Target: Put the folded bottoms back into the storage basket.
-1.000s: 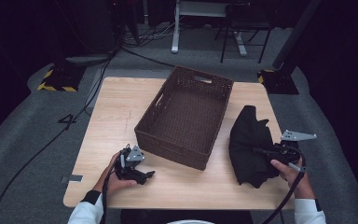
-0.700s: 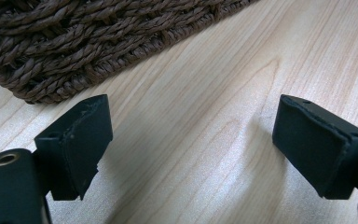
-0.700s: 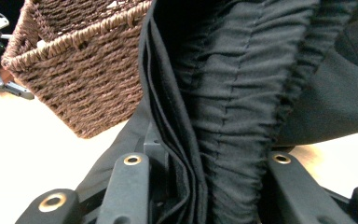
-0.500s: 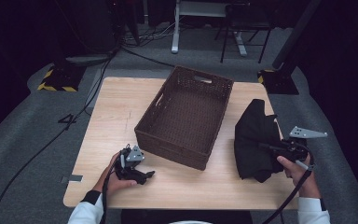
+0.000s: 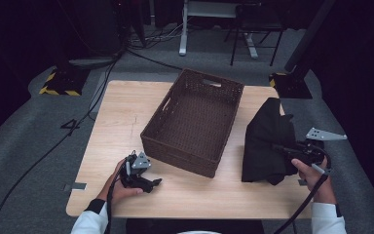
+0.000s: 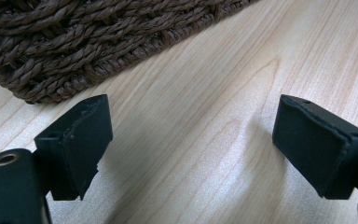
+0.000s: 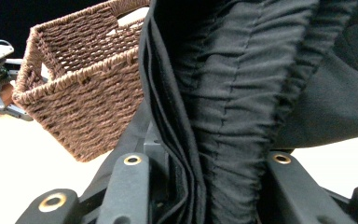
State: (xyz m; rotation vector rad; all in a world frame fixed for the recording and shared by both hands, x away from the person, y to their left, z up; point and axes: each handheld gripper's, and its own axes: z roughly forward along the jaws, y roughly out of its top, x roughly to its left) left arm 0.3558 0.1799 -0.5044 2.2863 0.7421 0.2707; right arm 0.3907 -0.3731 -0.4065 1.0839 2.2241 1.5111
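The right gripper (image 5: 283, 149) is pinching a black cloth (image 5: 265, 141), and the fabric is bunched tightly between its two jaws in the right gripper view. In the high view the cloth is on the right part of the wooden table (image 5: 121, 112), just beside the brown woven basket (image 5: 195, 122). Its top is pulled up into a peak and its lower edge is on the table surface. The basket stands in the middle of the table with nothing inside.

The left gripper (image 5: 148, 184) rests on the table near the front edge, close to the near left corner of the basket. Its jaws are spread apart with nothing between them, and bare wood shows in the gap in the left gripper view
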